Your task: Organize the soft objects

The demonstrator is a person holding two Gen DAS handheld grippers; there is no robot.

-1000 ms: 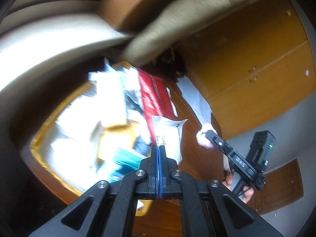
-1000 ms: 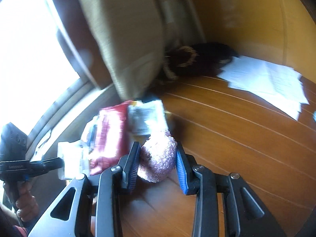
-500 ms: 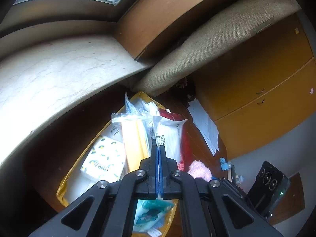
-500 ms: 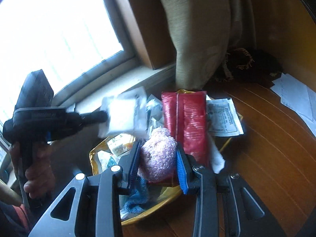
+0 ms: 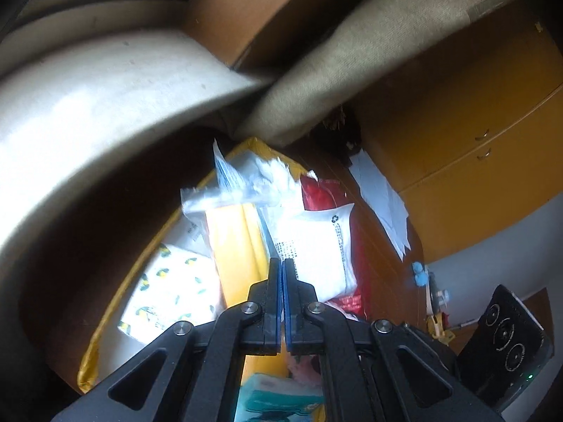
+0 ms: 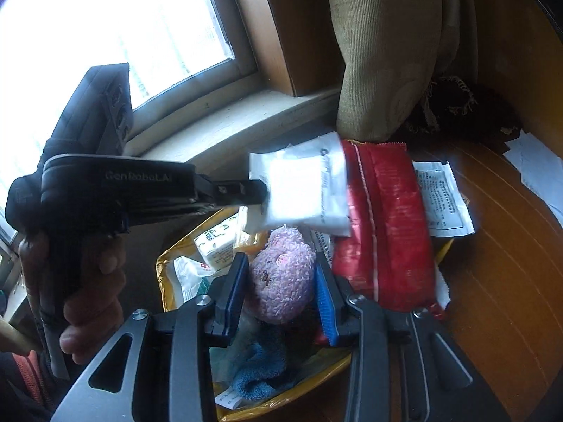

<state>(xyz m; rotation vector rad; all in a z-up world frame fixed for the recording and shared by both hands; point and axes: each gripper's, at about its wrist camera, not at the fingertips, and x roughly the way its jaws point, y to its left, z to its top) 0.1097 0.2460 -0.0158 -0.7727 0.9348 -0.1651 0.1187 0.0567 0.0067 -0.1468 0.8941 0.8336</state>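
My left gripper is shut on the edge of a white packet. In the right wrist view that left gripper reaches in from the left, gripped by a hand, and the white packet hangs over the yellow basket. My right gripper has a pink fluffy toy between its blue pads. Its jaws are opening, and the pads still touch the toy's sides. The toy hangs over the basket, just left of a red packet.
The basket holds a lemon-print tissue pack, a yellow packet, a blue cloth and several sachets. It stands on a wooden table below a window sill. A beige cushion leans behind; papers lie far right.
My right gripper carried the pink toy from above the bare table to above the basket. My left gripper swung the white packet over the basket, close to the red packet.
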